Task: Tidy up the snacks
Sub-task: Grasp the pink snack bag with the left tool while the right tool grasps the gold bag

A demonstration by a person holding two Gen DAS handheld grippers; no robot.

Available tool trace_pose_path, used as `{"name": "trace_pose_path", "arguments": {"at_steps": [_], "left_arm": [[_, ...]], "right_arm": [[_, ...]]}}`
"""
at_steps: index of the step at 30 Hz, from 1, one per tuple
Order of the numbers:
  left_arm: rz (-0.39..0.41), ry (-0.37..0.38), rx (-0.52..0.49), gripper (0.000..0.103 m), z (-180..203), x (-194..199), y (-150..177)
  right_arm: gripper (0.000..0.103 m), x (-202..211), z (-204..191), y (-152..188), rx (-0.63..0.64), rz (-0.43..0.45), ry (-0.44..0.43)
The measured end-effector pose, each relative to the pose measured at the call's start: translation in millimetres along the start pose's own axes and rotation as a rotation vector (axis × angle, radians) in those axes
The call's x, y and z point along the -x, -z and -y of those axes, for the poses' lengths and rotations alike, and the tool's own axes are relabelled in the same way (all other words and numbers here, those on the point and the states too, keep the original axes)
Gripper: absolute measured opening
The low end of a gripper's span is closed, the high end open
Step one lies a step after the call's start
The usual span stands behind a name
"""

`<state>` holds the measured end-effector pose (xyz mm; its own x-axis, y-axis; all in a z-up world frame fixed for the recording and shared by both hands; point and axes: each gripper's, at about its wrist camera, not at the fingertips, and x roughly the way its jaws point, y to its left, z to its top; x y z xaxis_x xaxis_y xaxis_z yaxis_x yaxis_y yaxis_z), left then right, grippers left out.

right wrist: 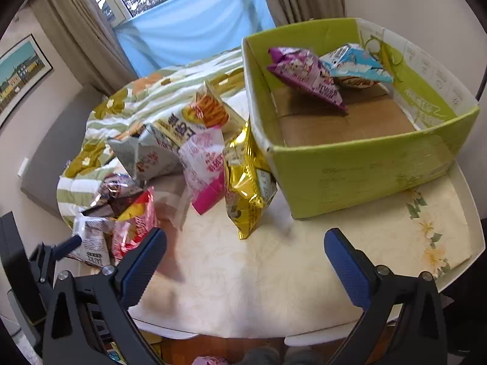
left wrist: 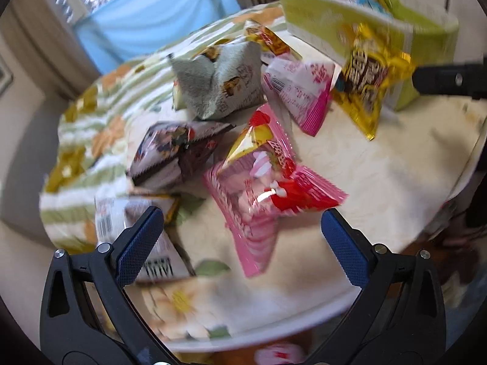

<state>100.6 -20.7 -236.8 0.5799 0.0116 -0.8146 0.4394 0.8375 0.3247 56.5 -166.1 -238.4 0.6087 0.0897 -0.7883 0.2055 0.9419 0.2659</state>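
Several snack bags lie in a pile on a round table. In the left wrist view my left gripper (left wrist: 242, 228) is open just in front of a pink and red bag (left wrist: 268, 182). Behind it lie a dark bag (left wrist: 176, 155), a grey bag (left wrist: 219, 82), a white and pink bag (left wrist: 301, 91) and a gold bag (left wrist: 369, 73) leaning on the green box (left wrist: 316, 15). In the right wrist view my right gripper (right wrist: 245, 252) is open and empty above the tablecloth, short of the gold bag (right wrist: 248, 179). The green box (right wrist: 359, 167) holds a purple bag (right wrist: 307, 76) and a blue bag (right wrist: 356, 67).
A flowered, striped cloth (right wrist: 137, 103) covers the far side of the table, with a cream cloth (right wrist: 274, 273) on the near side. The left gripper shows at the lower left of the right wrist view (right wrist: 57, 252). A window with a blue cover (right wrist: 194, 27) and curtains stand behind.
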Motion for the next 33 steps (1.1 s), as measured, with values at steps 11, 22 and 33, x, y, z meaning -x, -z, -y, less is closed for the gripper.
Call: {"name": "trace_pose_path", "arguments": {"at_steps": [11,22,33], "left_arm": [[0.011,0.009,-0.206,0.102,19,-52,-18],[-0.031,0.104,-0.153,0.079,9,-77,-23],[-0.040,0.135,-0.123,0.076,2,-73,-21]], "right_arm": [[0.103,-39,-8,1,-0.002,0.003,0.026],[0.099,-64,-16,-7,-0.037,0.055,0.079],[0.077,-86,-13,-14,-0.100,0.041,0.075]]}}
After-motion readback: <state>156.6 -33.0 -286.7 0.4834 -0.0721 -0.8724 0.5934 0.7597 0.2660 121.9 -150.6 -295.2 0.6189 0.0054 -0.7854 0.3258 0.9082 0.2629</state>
